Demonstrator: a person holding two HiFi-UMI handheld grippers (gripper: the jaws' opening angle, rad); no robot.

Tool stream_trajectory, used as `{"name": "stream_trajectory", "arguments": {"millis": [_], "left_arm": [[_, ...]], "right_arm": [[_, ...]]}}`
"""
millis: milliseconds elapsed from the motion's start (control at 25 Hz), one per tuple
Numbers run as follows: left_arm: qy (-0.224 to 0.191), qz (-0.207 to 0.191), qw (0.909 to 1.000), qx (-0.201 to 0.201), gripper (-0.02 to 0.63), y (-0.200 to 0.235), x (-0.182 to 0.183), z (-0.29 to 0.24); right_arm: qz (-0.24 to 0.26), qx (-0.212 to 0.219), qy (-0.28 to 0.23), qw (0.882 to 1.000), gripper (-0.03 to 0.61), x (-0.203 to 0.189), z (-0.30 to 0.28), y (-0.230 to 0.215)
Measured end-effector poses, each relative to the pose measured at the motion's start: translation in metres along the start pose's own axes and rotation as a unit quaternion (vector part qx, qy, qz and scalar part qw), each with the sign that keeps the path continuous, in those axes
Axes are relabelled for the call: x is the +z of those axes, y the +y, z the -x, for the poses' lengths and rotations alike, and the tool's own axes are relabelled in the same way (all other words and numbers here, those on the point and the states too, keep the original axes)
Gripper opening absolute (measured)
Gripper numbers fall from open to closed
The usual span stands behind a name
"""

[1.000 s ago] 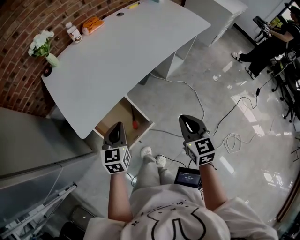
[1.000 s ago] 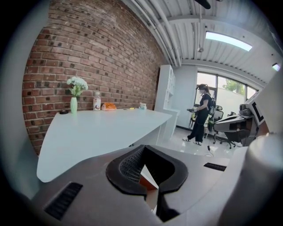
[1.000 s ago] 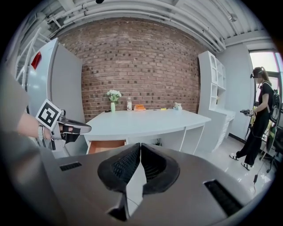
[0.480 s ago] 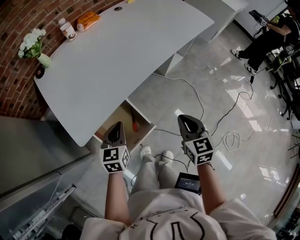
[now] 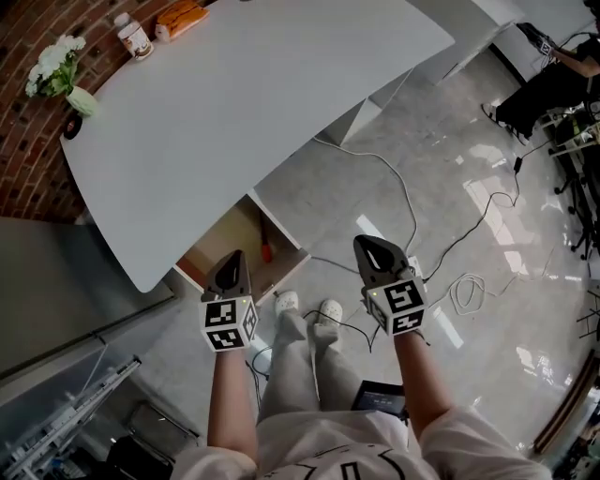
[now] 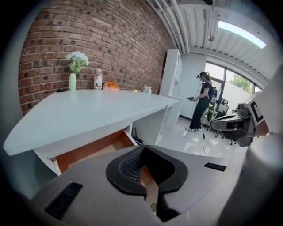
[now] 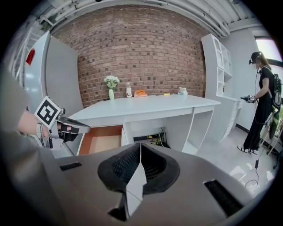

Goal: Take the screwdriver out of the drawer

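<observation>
An open wooden drawer (image 5: 230, 242) sticks out from under the white desk (image 5: 244, 103). Inside it, near its right wall, lies the screwdriver (image 5: 267, 250) with a red handle. My left gripper (image 5: 234, 258) hovers just in front of the drawer's front edge, jaws shut and empty. In the left gripper view the drawer's orange inside (image 6: 90, 149) lies beyond the shut left gripper (image 6: 142, 152). My right gripper (image 5: 368, 244) is over the floor to the right of the drawer, shut with nothing held. The right gripper view shows the right gripper (image 7: 140, 148) aimed at the desk, with the drawer (image 7: 101, 137) to its left.
A vase of white flowers (image 5: 54, 77), a bottle (image 5: 132, 36) and an orange packet (image 5: 181, 16) stand at the desk's back. Cables (image 5: 398, 202) trail over the glossy floor. A grey cabinet (image 5: 66, 281) stands left of the drawer. A person (image 7: 261, 101) stands far right.
Both grippers have sunk lower in front of the desk, still shut. The desk and drawer have slid up and left in the head view.
</observation>
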State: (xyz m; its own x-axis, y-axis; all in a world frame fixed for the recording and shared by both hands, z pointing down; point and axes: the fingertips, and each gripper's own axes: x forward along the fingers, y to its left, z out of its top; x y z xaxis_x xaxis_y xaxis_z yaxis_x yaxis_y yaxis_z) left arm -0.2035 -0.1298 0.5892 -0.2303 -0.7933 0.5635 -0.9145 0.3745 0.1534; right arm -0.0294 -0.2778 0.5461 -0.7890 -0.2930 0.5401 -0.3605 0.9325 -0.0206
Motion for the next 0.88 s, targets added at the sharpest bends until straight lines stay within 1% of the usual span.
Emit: {"name": "stream_trajectory", "arguments": {"millis": [200, 360, 400, 440, 520, 640, 760, 880], "left_arm": [[0.028, 0.003, 0.9996, -0.001, 0.009, -0.004, -0.029, -0.03], [0.059, 0.02, 0.9981, 0.0, 0.012, -0.003, -0.051, -0.048], [0.066, 0.025, 0.9975, -0.003, 0.034, -0.004, -0.055, -0.053], [0.073, 0.029, 0.9969, -0.007, 0.072, -0.004, -0.058, -0.058], [0.088, 0.033, 0.9955, -0.012, 0.104, -0.003, -0.066, -0.068], [0.115, 0.026, 0.993, -0.015, 0.144, -0.003, -0.077, -0.083], [0.145, 0.018, 0.9891, -0.016, 0.136, -0.003, -0.092, -0.099], [0.173, 0.021, 0.9846, -0.017, 0.116, 0.001, -0.109, -0.114]], "right_arm": [[0.001, 0.001, 0.008, 1.0, 0.02, -0.031, -0.019, -0.017], [-0.005, -0.005, 0.012, 1.0, 0.02, -0.055, -0.029, -0.033], [-0.007, -0.008, 0.012, 1.0, 0.02, -0.06, -0.031, -0.037], [-0.009, -0.012, 0.012, 1.0, 0.02, -0.065, -0.034, -0.042], [-0.013, -0.02, 0.014, 1.0, 0.02, -0.076, -0.039, -0.049], [-0.017, -0.026, 0.02, 0.999, 0.02, -0.091, -0.047, -0.055], [-0.017, -0.023, 0.03, 0.999, 0.02, -0.105, -0.058, -0.056], [-0.019, -0.016, 0.041, 0.999, 0.02, -0.118, -0.068, -0.054]]}}
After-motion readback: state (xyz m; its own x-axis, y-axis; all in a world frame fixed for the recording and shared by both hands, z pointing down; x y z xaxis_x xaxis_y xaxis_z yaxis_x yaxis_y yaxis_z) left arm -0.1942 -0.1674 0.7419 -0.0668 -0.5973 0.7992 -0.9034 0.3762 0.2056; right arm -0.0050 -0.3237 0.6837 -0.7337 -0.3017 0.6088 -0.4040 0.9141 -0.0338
